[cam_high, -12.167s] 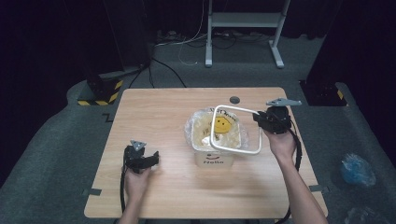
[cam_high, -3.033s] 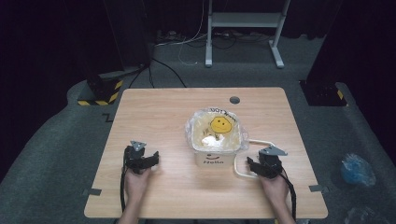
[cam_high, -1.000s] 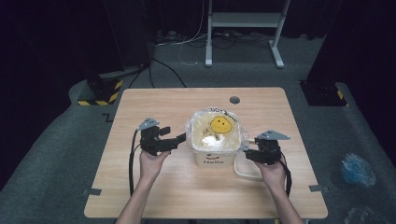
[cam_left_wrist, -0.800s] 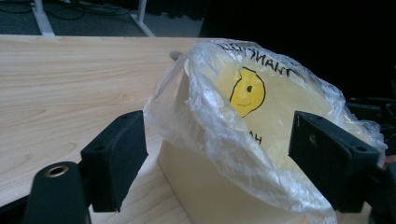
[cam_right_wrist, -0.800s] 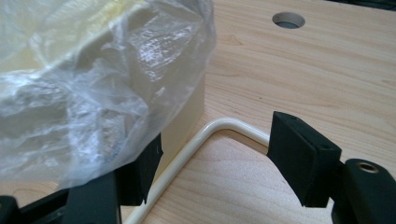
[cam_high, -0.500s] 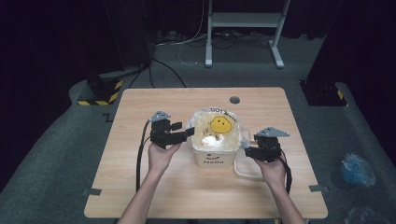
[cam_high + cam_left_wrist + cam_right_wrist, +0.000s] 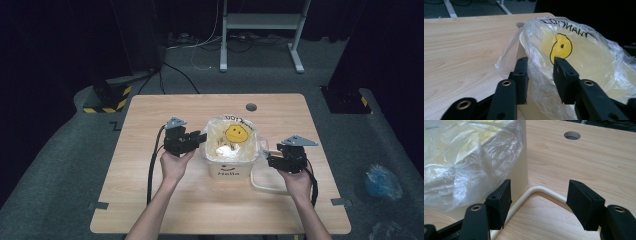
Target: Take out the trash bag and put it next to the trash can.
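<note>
A cream bin (image 7: pixel 227 170) lined with a clear plastic bag (image 7: pixel 235 135) bearing a yellow smiley stands mid-table. My left gripper (image 7: pixel 200 137) is at the bin's left rim. Its jaws have just been closing and straddle the bag's edge (image 7: pixel 541 62), one jaw outside and one inside, with a gap still between them. A cream wire frame (image 7: pixel 260 186) lies flat on the table against the bin's right side. My right gripper (image 7: pixel 270 160) hovers open over that frame (image 7: pixel 544 190), its left jaw close to the bin wall (image 7: pixel 520 170).
The wooden table (image 7: pixel 165 210) has a round cable hole (image 7: pixel 251 107) behind the bin. On the floor are a white stand (image 7: pixel 260 30) at the back, a yellow-and-black block (image 7: pixel 107 97) at left and a blue bag (image 7: pixel 381 180) at right.
My left hand came in from the table's left side to the bin's rim, and its jaws narrowed around the bag's edge. The right gripper stayed beside the bin over the frame.
</note>
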The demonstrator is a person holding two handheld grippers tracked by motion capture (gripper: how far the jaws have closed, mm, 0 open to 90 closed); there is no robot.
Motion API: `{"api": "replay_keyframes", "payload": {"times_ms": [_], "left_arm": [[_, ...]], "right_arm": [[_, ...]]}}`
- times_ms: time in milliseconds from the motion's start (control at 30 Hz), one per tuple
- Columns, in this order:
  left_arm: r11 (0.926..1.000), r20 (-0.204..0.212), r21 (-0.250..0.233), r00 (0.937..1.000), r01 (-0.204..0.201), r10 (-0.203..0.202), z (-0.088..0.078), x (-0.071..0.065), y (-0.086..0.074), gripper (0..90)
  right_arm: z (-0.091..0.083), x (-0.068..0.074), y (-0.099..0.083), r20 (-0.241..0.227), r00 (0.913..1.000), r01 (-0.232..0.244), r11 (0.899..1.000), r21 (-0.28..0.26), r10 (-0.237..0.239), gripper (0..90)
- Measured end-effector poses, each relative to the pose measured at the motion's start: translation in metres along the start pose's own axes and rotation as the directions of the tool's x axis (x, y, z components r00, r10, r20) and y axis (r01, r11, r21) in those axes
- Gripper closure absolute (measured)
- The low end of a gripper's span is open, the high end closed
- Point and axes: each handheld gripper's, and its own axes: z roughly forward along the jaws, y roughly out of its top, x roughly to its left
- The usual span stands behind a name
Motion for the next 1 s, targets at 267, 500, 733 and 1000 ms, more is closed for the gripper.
{"api": "replay_keyframes", "payload": {"times_ms": [267,500,733,1000], "left_arm": [[0.9996,-0.018,0.007,0.9994,-0.029,0.029,0.0,-0.004,0.003,79.6],[0.9994,0.003,-0.006,0.9994,-0.033,0.033,-0.003,-0.007,0.008,88.7],[0.999,0.011,-0.017,0.9991,-0.04,0.04,-0.004,-0.009,0.013,89.3],[0.9992,0.014,-0.019,0.9993,-0.035,0.035,-0.006,-0.008,0.013,89.3]], "right_arm": [[-0.01,-0.007,0.004,0.005,1.0,-0.006,1.0,-0.016,0.006,37.4],[-0.019,-0.011,0.013,0.007,0.9996,-0.026,0.999,-0.03,0.026,37.5],[-0.029,-0.014,0.023,0.011,0.9994,-0.033,0.998,-0.055,0.033,38.2],[-0.03,0.003,0.042,-0.041,0.9991,0.011,0.998,-0.065,-0.014,40.1]]}}
